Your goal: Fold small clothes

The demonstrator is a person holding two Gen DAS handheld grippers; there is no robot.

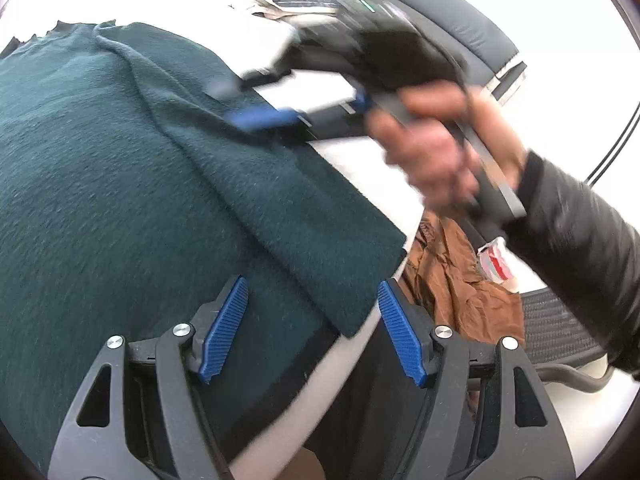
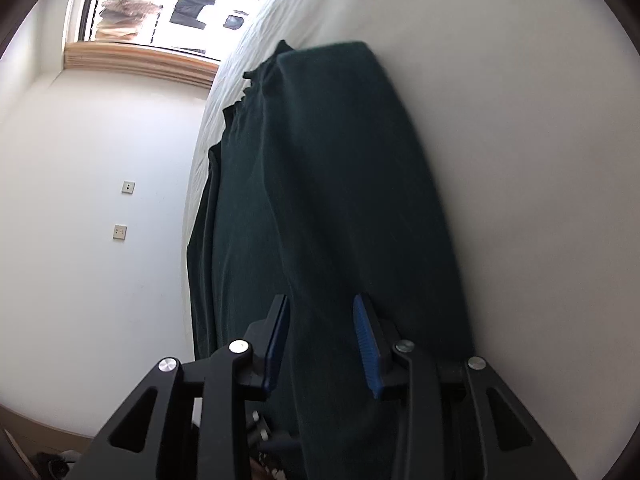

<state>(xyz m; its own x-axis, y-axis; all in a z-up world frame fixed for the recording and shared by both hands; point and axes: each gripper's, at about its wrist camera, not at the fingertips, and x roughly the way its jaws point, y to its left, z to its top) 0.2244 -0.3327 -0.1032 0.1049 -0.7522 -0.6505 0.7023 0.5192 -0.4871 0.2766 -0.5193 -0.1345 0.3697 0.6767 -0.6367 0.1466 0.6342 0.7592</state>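
On the white bed lies a dark green fleece garment, with the left gripper and right gripper both spread, pinching nothing.

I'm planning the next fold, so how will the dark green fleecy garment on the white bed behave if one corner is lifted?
The dark green fleecy garment would probably go limp and drape, since its folded flap already lies in soft creases. The fuzzy nap suggests it grips rather than slides on the white bed. It looks thickish, so a fold should stay put.
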